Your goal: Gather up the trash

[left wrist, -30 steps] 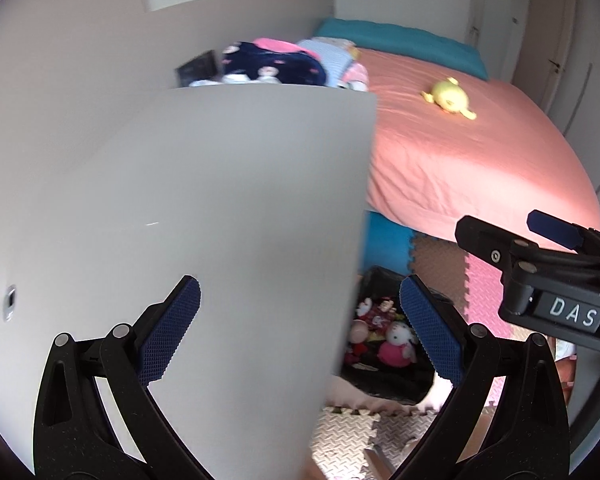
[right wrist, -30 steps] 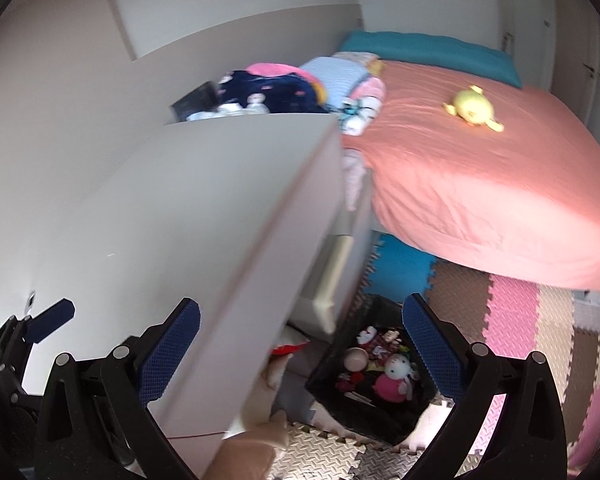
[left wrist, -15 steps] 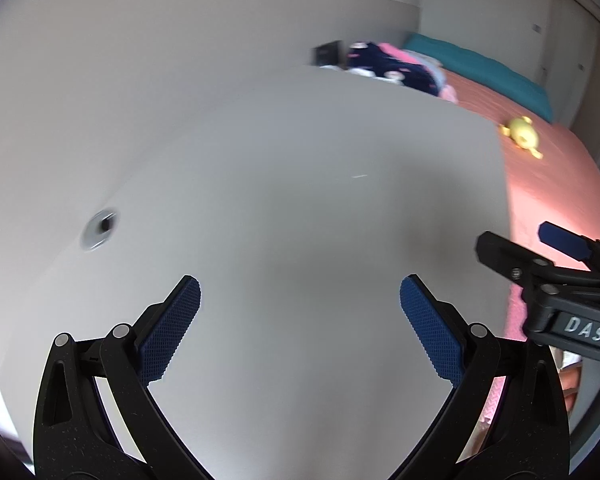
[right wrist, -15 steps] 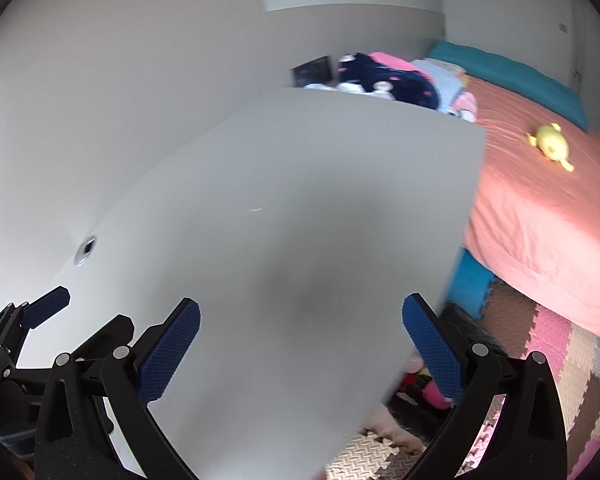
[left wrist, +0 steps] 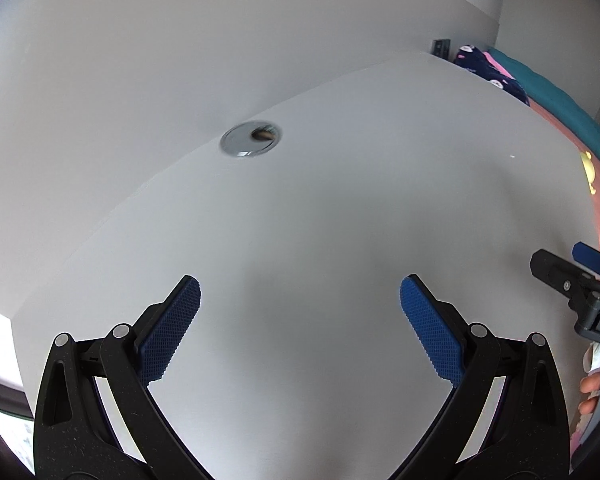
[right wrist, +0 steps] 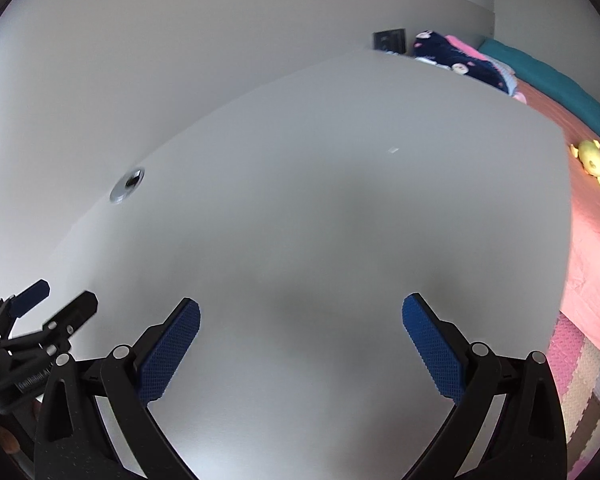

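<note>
Trash scrap (right wrist: 393,149) tiny, indistinct on desk (right wrist: 300,208).

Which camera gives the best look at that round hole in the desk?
The left wrist view: the hole sits near the upper middle, large, its grey ring and dark opening plain. In the right wrist view the hole is small, slanted and far to the left, with little detail.

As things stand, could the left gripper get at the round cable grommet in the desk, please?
Probably yes: the left gripper is open and empty, the grommet lies ahead of it by the wall, and only bare white desk shows between them.
</note>
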{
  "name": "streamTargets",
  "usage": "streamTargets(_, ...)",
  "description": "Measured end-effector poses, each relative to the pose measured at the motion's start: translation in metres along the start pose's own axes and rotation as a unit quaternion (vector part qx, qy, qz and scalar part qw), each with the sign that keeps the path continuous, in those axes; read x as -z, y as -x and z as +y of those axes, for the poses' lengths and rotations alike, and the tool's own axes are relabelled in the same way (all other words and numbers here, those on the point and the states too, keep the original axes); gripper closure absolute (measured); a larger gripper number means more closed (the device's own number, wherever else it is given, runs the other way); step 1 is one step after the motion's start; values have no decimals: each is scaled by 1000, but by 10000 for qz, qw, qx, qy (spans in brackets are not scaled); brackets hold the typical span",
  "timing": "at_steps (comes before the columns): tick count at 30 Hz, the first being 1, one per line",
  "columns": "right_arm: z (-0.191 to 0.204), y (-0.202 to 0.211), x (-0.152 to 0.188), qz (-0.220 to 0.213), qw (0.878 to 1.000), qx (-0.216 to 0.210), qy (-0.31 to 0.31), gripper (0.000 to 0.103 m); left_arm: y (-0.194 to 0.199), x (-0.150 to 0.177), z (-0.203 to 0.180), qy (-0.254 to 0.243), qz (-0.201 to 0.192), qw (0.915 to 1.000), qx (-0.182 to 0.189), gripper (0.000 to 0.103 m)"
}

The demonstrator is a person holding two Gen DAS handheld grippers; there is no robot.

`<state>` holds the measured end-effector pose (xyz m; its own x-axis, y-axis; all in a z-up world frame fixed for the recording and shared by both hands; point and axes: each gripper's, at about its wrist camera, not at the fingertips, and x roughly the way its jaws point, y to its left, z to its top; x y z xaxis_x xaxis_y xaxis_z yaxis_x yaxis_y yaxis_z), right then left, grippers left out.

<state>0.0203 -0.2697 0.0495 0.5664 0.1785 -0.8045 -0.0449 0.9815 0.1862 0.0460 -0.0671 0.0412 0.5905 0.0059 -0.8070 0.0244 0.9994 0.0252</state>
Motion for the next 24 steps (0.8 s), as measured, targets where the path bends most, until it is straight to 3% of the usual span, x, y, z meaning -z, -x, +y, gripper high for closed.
streamTargets(6,19,-20,14,145,9996,202,159,2,-19,12,23,294,150,9994,64,6)
streamTargets(14,31,-30,19,-24,9975,628,327,2,-30,17,19,112,144,9998,14,6)
streamTargets(24,32,-31,18,-98,9974,650,305,2,-32,15,21,163,141,9998,-19,6)
